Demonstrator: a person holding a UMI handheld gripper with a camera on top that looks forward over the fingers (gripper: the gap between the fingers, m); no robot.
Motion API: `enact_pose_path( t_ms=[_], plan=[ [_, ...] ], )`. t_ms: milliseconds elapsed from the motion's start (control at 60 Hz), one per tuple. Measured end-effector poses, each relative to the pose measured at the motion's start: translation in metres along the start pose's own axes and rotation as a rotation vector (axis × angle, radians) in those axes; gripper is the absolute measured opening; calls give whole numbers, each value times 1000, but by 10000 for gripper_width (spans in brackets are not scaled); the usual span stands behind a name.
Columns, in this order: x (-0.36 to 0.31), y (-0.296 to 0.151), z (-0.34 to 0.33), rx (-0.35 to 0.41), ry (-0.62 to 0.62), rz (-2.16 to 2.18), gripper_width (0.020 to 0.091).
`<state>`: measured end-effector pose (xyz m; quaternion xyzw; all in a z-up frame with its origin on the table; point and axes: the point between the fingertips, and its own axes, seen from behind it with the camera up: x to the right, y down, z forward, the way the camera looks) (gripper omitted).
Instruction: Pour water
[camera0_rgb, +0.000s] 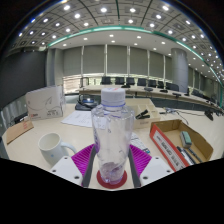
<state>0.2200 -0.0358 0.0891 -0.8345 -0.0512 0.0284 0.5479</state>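
Pouring is not yet begun: your gripper (112, 160) clamps the clear plastic capped bottle (112, 135) upright between its pads, the white mug (52, 148) waiting just beside it.

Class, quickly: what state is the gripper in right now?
Gripper: fingers shut on the clear plastic water bottle, holding it upright.
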Motion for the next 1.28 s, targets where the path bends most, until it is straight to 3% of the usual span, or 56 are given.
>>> enact_pose_path(
  t_ms=[67,117,317,633,900,1283],
  plan=[
    [-6,9,-4,-44,-13,17,874],
    [-3,14,-9,-82,3,27,846],
    [-4,12,-66,-186,123,6,861],
    [-95,1,-199,-313,223,41,860],
    [-175,-13,-263,-304,209,66,860],
    [-202,-32,-272,-252,218,-25,859]
  ],
)
